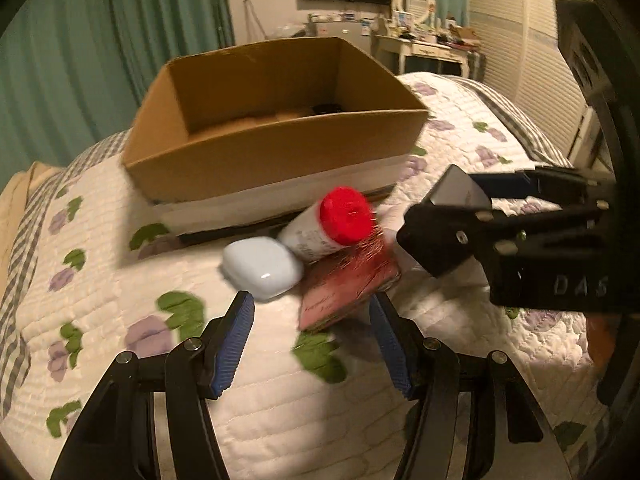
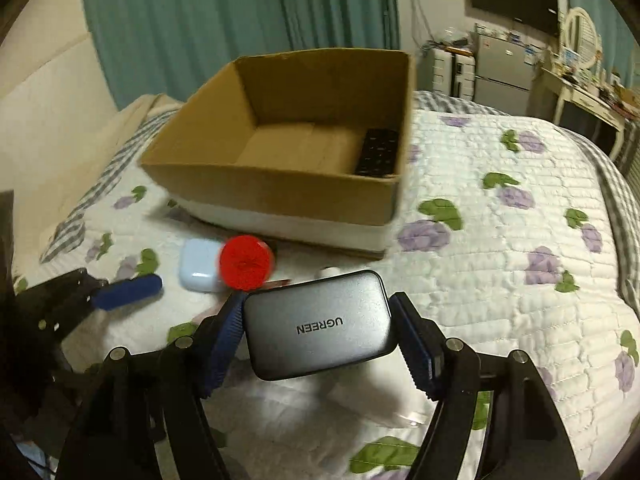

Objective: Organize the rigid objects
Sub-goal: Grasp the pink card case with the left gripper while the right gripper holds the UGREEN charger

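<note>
Clamped between the jaws of the right gripper (image 2: 316,334) is a grey charger (image 2: 318,326), held by its 2 short sides so the flat face stays up; the word "UGREEN" reads upside down on it. It hangs above the bed (image 2: 500,280), in front of the cardboard box (image 2: 280,188), probably on its way in. A black remote (image 2: 378,152) already lies against the box's right wall. The left gripper (image 1: 312,344) has its jaws spread wide and grips nothing, aimed at the loose pile just before the box: a white case (image 1: 262,268), a bottle with a red cap (image 1: 326,228) lying on its side, and a reddish booklet (image 1: 346,290) whose print is too blurred to read. "DAS" shows on the right gripper's body.
</note>
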`<state>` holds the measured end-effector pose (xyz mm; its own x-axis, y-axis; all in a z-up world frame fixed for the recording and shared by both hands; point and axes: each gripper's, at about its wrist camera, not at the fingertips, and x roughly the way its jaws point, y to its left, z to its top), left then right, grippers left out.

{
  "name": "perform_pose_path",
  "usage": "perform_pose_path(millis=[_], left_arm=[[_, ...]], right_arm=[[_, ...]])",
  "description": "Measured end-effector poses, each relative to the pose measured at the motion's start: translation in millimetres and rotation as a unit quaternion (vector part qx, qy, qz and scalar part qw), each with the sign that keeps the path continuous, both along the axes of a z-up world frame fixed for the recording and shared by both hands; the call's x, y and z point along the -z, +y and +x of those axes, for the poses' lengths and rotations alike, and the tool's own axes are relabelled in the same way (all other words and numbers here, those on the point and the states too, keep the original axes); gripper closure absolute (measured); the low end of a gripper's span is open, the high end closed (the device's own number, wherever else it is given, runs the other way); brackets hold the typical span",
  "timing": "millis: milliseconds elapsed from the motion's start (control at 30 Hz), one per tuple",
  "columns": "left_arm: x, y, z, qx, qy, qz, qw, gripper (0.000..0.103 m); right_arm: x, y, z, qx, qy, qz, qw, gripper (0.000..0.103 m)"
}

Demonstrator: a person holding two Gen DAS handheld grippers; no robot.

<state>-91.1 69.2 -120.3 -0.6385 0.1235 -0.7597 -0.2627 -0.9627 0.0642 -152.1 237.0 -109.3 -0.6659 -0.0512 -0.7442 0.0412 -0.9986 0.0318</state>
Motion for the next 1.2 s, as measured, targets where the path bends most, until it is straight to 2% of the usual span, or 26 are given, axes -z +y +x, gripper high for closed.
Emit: perform_pose_path(millis=[200,367,433,500,600,733,833,967,1100,1200], left_arm=[[13,23,-5,0.035,-0.013,-0.034,0.9987,0.042],[13,24,-16,0.030,-0.015,-0.024,0.9992,0.044],[13,28,-20,0.036,-0.014,-0.018,0.9991,0.070],[14,33,-19,0.043,-0.010,-0.026,0.9987,0.071],[10,34,-13,0.045,0.004,-0.026,0.9986,0.079],[-9,22,-2,0.024,0.038,-0.002,0.9990,0.094],[-27,10,6,0.011,0.040,0.035,0.9985,0.094],[-60,0,20,-0.009,0.061,0.042,0.9972,0.094],[-98,-15,27,-0.025,0.083,0.076,0.9933,0.094],[-129,-23,21,-0.038,0.105,0.086,0.9900,0.094]], right_arm=[[7,24,0,0.043,-0.011,-0.011,0.999,0.031],[2,40,3,0.073,-0.004,-0.025,0.997,0.031],[2,43,4,0.080,-0.004,-0.024,0.997,0.031],[3,44,5,0.083,-0.006,-0.024,0.996,0.031],[2,44,5,0.082,-0.006,-0.020,0.996,0.031],[-10,41,8,0.079,0.005,-0.013,0.997,0.031],[-27,37,13,0.079,0.020,-0.005,0.997,0.031],[-54,25,23,0.069,0.043,0.005,0.997,0.031],[-84,14,25,0.054,0.067,0.006,0.996,0.031],[-104,6,17,0.043,0.082,0.016,0.996,0.031]])
